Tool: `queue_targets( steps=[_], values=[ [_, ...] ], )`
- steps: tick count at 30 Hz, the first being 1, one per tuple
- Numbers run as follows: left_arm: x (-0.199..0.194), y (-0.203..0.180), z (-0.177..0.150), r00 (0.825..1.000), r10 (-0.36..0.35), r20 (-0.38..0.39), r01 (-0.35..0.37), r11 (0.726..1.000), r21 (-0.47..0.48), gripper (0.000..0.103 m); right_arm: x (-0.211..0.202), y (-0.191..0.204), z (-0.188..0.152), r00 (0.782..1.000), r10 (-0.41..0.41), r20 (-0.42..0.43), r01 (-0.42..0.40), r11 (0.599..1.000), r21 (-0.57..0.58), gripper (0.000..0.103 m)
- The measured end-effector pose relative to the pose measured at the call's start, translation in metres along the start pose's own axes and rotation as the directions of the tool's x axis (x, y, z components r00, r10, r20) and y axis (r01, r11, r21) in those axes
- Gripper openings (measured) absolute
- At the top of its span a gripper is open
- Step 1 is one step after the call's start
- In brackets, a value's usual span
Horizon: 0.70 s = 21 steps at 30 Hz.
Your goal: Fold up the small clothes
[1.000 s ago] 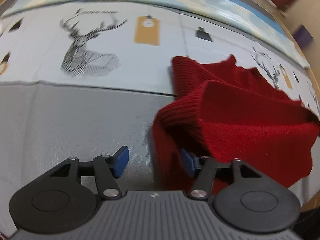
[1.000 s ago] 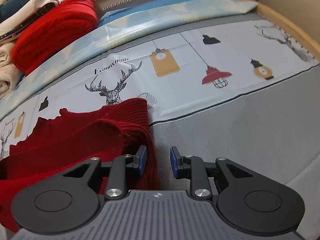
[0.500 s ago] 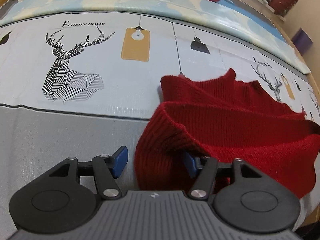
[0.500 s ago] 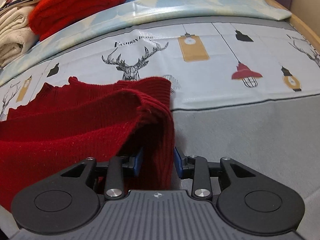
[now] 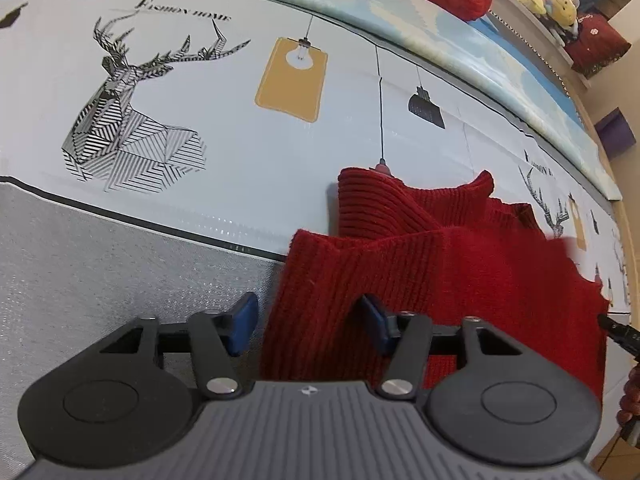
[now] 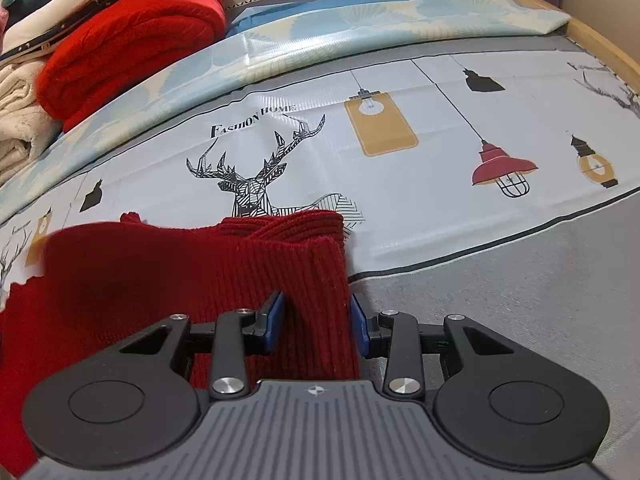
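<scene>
The red sweater [image 5: 440, 264] lies folded over on the cloth with deer and lamps [image 5: 240, 128]; its ribbed edge sits between the blue pads of both grippers. The left gripper [image 5: 308, 322] has just been closing, yet its left pad is off the wool; the right gripper [image 6: 316, 318] has been opening (its pads sit right against the fold).

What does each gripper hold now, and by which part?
The right gripper holds the red knit garment by its ribbed side edge. The left gripper has that garment's edge between its closing jaws; no firm grip shows.
</scene>
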<state>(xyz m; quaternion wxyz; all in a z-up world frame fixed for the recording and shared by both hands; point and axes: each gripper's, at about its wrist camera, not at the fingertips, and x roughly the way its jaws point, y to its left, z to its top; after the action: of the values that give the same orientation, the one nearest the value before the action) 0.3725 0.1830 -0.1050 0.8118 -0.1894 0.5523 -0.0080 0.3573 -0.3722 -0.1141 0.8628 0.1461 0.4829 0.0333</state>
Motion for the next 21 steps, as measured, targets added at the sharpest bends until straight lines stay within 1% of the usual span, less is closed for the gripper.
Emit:
queue_targets(
  steps=[1,2,3,5,6,7,8,9,11,12,13,15,16,17,18,19,20,21],
  values=[
    [0.001,0.000,0.000,1.000,-0.014,-0.003,0.014,1.000,0.001,0.029,0.002,-0.001,0.001,1.000,0.002,-0.004,-0.002,1.000,0.010,0.034],
    [0.000,-0.002,0.001,1.000,-0.014,-0.001,0.014,1.000,0.012,0.022,0.002,0.000,0.001,1.000,0.005,-0.004,-0.005,1.000,0.016,0.023],
    [-0.003,-0.005,0.002,1.000,0.002,0.015,-0.003,1.000,0.029,0.019,0.002,0.001,0.002,1.000,0.002,0.002,-0.002,1.000,0.013,0.017],
    [-0.013,-0.008,0.006,0.997,0.023,0.071,-0.026,0.998,0.053,0.015,-0.001,0.004,0.004,1.000,-0.004,0.021,0.003,1.000,0.005,0.013],
    [-0.019,-0.010,0.008,0.995,0.022,0.102,-0.027,0.999,0.046,0.015,-0.007,0.005,0.008,0.999,-0.002,0.053,0.001,1.000,0.015,0.012],
    [-0.026,-0.010,0.010,0.990,0.007,0.143,-0.011,1.000,0.028,0.014,-0.015,0.005,0.011,0.995,-0.001,0.097,-0.002,1.000,0.030,0.012],
    [-0.034,-0.011,0.013,0.982,-0.009,0.189,0.006,1.000,0.015,0.014,-0.023,0.004,0.015,0.989,0.002,0.149,-0.009,0.999,0.051,0.012],
    [-0.040,-0.013,0.015,0.973,-0.014,0.232,0.010,1.000,0.019,0.014,-0.034,0.003,0.020,0.978,0.014,0.210,-0.031,0.996,0.080,0.012],
    [-0.047,-0.020,0.018,0.953,0.011,0.302,-0.025,0.999,0.043,0.014,-0.043,0.006,0.024,0.959,0.009,0.284,-0.036,0.995,0.090,0.012],
    [-0.046,-0.021,0.020,0.949,0.023,0.314,-0.039,0.998,0.043,0.014,-0.044,0.010,0.025,0.953,-0.009,0.304,-0.017,0.996,0.083,0.012],
    [-0.043,-0.022,0.021,0.950,0.029,0.310,-0.043,0.998,0.039,0.014,-0.042,0.011,0.025,0.953,-0.022,0.303,-0.004,0.997,0.083,0.012],
    [-0.030,-0.024,0.022,0.961,0.053,0.272,-0.067,0.997,0.043,0.015,-0.031,0.013,0.025,0.962,-0.045,0.269,0.023,0.996,0.086,0.012],
    [-0.022,-0.026,0.022,0.968,0.069,0.243,-0.083,0.995,0.048,0.020,-0.023,0.013,0.024,0.972,-0.056,0.229,0.037,0.996,0.085,0.014],
    [-0.016,-0.026,0.022,0.973,0.089,0.215,-0.102,0.993,0.051,0.022,-0.014,0.012,0.024,0.979,-0.071,0.189,0.056,0.995,0.083,0.016],
    [-0.014,-0.027,0.021,0.971,0.118,0.207,-0.132,0.990,0.056,0.021,-0.006,0.013,0.024,0.983,-0.108,0.147,0.097,0.992,0.079,0.017],
    [-0.019,-0.026,0.016,0.966,0.137,0.219,-0.154,0.986,0.060,0.022,-0.002,0.013,0.024,0.980,-0.158,0.123,0.150,0.986,0.072,0.022],
    [-0.024,-0.025,0.016,0.964,0.133,0.232,-0.149,0.987,0.054,0.023,-0.002,0.012,0.023,0.975,-0.187,0.118,0.180,0.982,0.064,0.029],
    [-0.032,-0.022,0.016,0.964,0.103,0.244,-0.115,0.993,0.037,0.026,-0.004,0.010,0.023,0.975,-0.187,0.124,0.180,0.982,0.063,0.033]
  ],
)
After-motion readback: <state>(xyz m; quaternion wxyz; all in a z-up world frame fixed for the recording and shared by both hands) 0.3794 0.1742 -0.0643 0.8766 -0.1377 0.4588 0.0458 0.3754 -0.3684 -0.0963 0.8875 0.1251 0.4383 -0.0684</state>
